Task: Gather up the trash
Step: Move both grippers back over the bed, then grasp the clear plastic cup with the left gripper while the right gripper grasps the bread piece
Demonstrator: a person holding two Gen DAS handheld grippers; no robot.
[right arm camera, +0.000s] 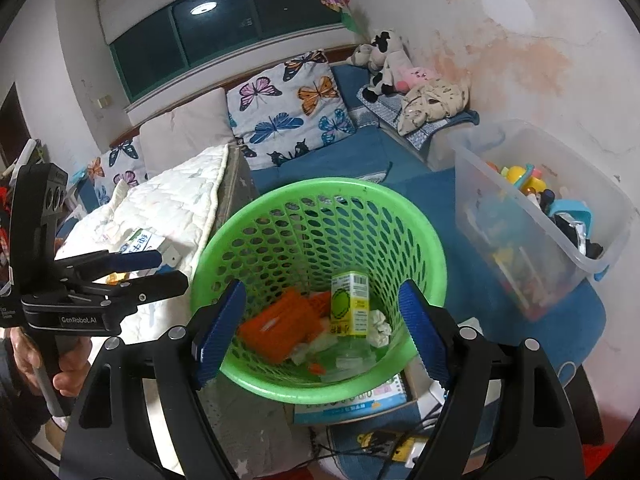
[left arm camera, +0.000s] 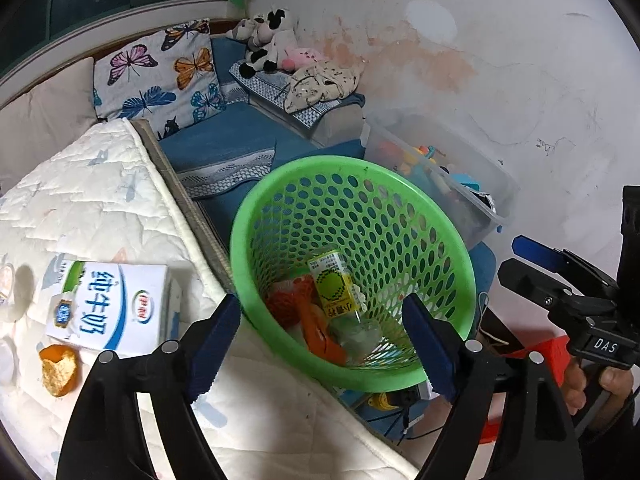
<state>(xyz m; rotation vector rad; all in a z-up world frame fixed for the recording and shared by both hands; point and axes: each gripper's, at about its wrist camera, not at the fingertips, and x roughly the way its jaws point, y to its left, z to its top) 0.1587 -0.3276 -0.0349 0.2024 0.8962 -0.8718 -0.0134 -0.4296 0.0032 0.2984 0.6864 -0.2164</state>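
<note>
Trash sits in two places. Green basket (left arm camera: 352,184) holds a yellow-green drink carton (right arm camera: 350,303) leaning on the mesh wall, orange netting (right arm camera: 276,326), a crumpled white wad (right arm camera: 379,327) just beside the carton's lower end, and a clear plastic piece (left arm camera: 358,338) at the bottom. Basket stands at the edge of the white quilted mattress (left arm camera: 100,200), over blue bedding (left arm camera: 224,140).

Still out on the mattress: blue-and-white milk carton (left arm camera: 110,308) lying flat, orange peel (left arm camera: 59,368) just beside its lower left corner. Both well left of the basket.

Left gripper (left arm camera: 320,344): jaws spread wide, nothing between the pads, basket contents visible through the gap. Left blue finger overlaps the basket rim in view; contact can't be judged.

Right gripper (right arm camera: 320,332): jaws also spread, empty, aimed down into the basket. In the left wrist view it shows at the right edge with a hand (left arm camera: 600,384) on the grip. In the right wrist view the left unit shows at the left edge, over the mattress, with a hand (right arm camera: 60,364) on it.

Clear plastic bin (right arm camera: 600,216) with toys stands right of the basket, near the wall. Butterfly cushion (right arm camera: 292,108) and plush cow (right arm camera: 384,60) at the back.
</note>
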